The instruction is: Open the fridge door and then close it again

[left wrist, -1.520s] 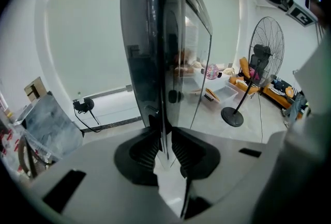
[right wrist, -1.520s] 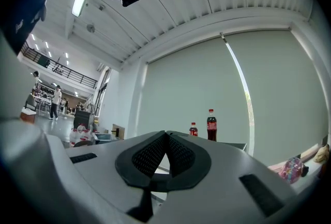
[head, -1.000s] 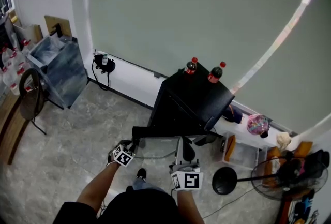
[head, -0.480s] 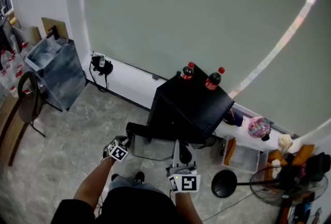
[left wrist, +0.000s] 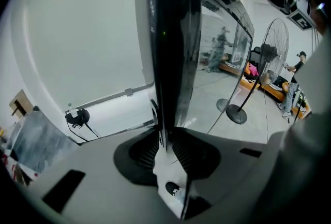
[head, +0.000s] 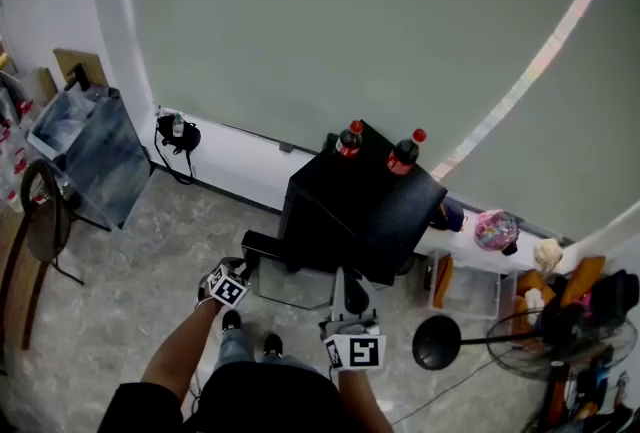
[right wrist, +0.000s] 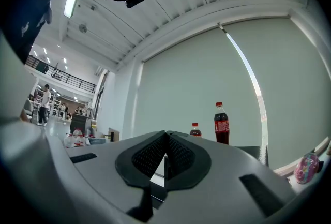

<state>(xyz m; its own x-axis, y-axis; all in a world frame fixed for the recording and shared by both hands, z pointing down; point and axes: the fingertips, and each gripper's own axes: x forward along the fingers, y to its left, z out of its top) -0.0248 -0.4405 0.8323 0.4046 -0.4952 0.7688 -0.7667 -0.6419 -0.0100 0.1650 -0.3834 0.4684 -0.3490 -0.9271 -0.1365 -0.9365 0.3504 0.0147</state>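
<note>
A small black fridge (head: 352, 206) stands against the wall with two cola bottles (head: 404, 152) on top. Its glass door (head: 292, 283) hangs partly open toward me. My left gripper (head: 248, 268) is shut on the door's free edge. In the left gripper view the glossy black edge (left wrist: 168, 36) runs up from between the pads of that gripper (left wrist: 165, 137). My right gripper (head: 346, 289) hovers in front of the door, shut and empty. In the right gripper view the right gripper (right wrist: 165, 153) points about level, its pads meeting, with the bottles (right wrist: 221, 123) beyond.
A black floor fan (head: 545, 336) with a round base (head: 436, 342) stands to the right of the fridge. A low white ledge (head: 470, 261) beside it holds clutter. A grey bin (head: 85, 156) and a chair (head: 45, 221) stand at the left.
My left gripper has moved left in the head view, and the door's edge has swung along in its grip. The right gripper has shifted a little. Both jaws kept their state.
</note>
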